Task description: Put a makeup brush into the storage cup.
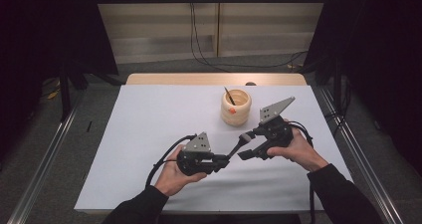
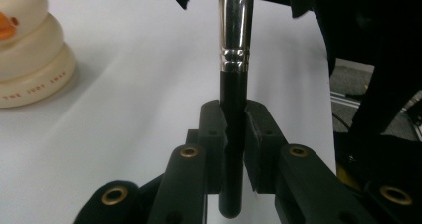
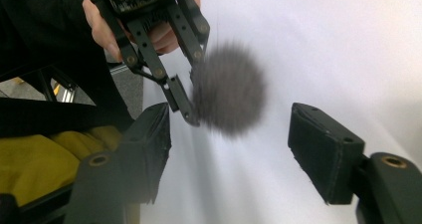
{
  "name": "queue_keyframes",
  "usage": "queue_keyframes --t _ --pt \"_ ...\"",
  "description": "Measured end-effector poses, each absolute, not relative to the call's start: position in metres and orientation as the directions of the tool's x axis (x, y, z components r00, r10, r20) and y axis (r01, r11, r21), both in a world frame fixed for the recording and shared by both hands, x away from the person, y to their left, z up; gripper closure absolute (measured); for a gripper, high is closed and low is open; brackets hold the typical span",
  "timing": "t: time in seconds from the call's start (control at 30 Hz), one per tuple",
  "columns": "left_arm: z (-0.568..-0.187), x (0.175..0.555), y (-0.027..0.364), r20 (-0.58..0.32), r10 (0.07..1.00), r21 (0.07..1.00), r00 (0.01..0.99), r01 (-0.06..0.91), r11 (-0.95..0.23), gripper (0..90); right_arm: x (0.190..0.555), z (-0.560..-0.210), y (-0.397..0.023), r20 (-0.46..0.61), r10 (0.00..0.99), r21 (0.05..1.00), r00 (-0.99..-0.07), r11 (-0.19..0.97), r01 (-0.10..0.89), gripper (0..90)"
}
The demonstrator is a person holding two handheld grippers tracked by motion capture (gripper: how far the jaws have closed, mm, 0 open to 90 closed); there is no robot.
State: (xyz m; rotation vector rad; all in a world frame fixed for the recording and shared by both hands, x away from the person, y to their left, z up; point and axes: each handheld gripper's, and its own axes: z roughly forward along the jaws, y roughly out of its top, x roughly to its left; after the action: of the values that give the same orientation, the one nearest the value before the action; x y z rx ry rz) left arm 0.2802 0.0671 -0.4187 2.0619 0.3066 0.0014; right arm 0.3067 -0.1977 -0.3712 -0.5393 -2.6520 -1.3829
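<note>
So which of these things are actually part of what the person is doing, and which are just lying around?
In use:
- makeup brush, handle clamped in the left gripper
- right gripper, jaws open around the bristle head
- cream ringed holder, with a dark stick in it

Lying about:
- cables on the floor behind the table

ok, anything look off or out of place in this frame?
Nothing stands out. The left gripper is shut on the makeup brush handle, its bristles between the right gripper's open jaws, untouched. The cream holder stands upright on the white table, one thin tool inside. No spill or damage.
</note>
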Motion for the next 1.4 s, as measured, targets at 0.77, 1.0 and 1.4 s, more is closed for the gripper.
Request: queue_keyframes --t 0.77,1.0,1.4 --pt "-0.409 0.28 0.078 -0.125 0.285 0.904 0.95 0.228 -0.361 79.8 0.289 -0.374 -0.207 0.198 0.383 0.926 -0.902 0.229 0.3 30.6" --pt "-0.408 0.28 0.078 -0.14 0.287 0.913 0.948 0.235 -0.332 79.8 0.284 -0.375 -0.203 0.178 0.398 0.953 -0.9 0.157 0.258 35.0" --pt "-0.41 0.279 0.073 -0.157 0.285 0.927 0.946 0.24 -0.288 79.7 0.283 -0.378 -0.197 0.203 0.385 0.959 -0.9 0.11 0.263 51.1"
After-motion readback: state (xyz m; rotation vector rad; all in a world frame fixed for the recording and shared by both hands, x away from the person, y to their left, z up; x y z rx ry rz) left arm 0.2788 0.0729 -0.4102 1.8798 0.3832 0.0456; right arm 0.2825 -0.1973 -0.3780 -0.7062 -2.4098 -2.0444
